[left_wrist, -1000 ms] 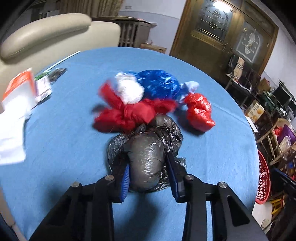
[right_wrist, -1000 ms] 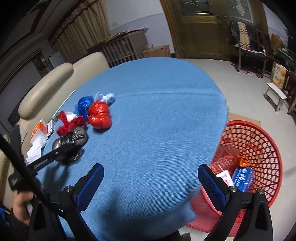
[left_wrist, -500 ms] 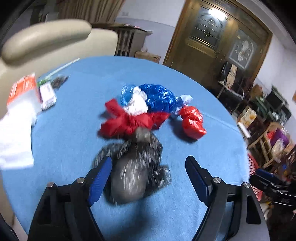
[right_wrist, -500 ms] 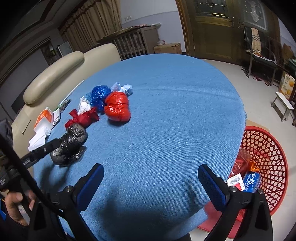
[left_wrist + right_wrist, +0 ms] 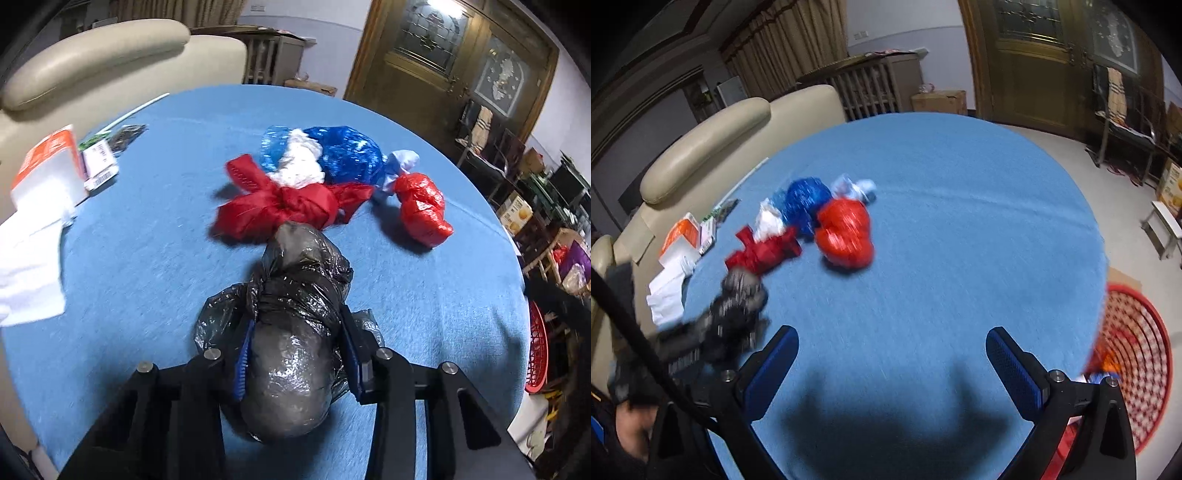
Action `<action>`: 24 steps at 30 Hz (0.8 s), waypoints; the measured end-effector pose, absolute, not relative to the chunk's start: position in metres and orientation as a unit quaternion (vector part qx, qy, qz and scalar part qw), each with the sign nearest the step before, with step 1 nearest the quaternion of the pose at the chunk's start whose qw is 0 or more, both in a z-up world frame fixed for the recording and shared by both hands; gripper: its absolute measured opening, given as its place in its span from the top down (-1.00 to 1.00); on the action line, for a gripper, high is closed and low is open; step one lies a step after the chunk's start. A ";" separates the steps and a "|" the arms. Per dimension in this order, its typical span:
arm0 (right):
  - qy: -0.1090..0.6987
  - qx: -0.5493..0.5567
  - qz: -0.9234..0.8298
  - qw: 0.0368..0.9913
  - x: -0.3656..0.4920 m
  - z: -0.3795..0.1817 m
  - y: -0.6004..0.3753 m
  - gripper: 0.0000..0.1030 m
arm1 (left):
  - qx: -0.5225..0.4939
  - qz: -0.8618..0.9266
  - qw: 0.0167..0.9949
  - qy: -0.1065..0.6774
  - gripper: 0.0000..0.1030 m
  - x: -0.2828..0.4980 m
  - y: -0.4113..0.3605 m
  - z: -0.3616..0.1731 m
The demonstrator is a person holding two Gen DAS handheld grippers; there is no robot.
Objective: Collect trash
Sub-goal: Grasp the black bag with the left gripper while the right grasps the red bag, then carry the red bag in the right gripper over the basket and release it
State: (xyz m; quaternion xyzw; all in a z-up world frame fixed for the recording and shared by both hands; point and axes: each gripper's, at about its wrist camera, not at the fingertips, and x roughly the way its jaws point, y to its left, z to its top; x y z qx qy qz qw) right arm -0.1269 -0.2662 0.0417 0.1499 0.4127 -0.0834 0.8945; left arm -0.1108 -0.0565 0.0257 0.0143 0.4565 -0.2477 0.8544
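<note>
A black trash bag [image 5: 291, 369] lies on the blue round table [image 5: 140, 258]. My left gripper [image 5: 297, 321] has it between its blue pads, and the jaws are closing on its sides. Beyond it lie a knotted red bag [image 5: 280, 210], a blue bag [image 5: 343, 155] with white plastic [image 5: 301, 166], and a small red bag [image 5: 424, 210]. In the right wrist view the black bag [image 5: 738, 306] appears blurred at the left, and the small red bag [image 5: 846, 232] lies further back. My right gripper [image 5: 891, 334] hangs open over bare tablecloth, with nothing in it.
A red mesh basket [image 5: 1134, 362] with some trash in it stands on the floor right of the table. White papers [image 5: 33, 240] and an orange-white box [image 5: 44, 158] lie at the table's left edge. A beige sofa [image 5: 92, 62] stands behind.
My left gripper opened wide around the black bag, then closed on it again. The right gripper slid left over the table, so the red basket now sits at the view's right edge.
</note>
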 end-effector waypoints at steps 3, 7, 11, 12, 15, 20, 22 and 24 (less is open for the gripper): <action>0.408 0.155 -0.071 0.897 -0.095 0.041 -0.266 -0.99 | 0.001 -0.232 0.859 0.455 0.17 -0.115 -0.044 0.029; 0.415 0.169 -0.053 0.893 -0.055 0.031 -0.265 -0.99 | -0.005 -0.223 0.863 0.454 0.17 -0.115 -0.035 0.033; 0.437 0.177 -0.054 0.881 -0.018 0.012 -0.267 -0.99 | -0.008 -0.214 0.864 0.455 0.17 -0.114 -0.034 0.034; 0.438 0.176 -0.054 0.880 -0.015 0.010 -0.268 -0.99 | -0.008 -0.212 0.864 0.456 0.17 -0.114 -0.033 0.034; 0.448 0.171 -0.050 0.876 -0.002 0.004 -0.266 -0.69 | -0.008 -0.209 0.865 0.457 0.17 -0.113 -0.035 0.035; 0.457 0.166 -0.043 0.873 -0.007 0.003 -0.267 0.08 | -0.002 -0.212 0.868 0.449 0.17 -0.118 -0.041 0.043; 0.446 0.167 -0.046 0.878 -0.021 0.010 -0.270 0.08 | 0.003 -0.212 0.869 0.447 0.17 -0.120 -0.046 0.046; 0.440 0.174 -0.047 0.880 -0.034 0.014 -0.273 0.08 | 0.007 -0.210 0.870 0.446 0.17 -0.122 -0.050 0.049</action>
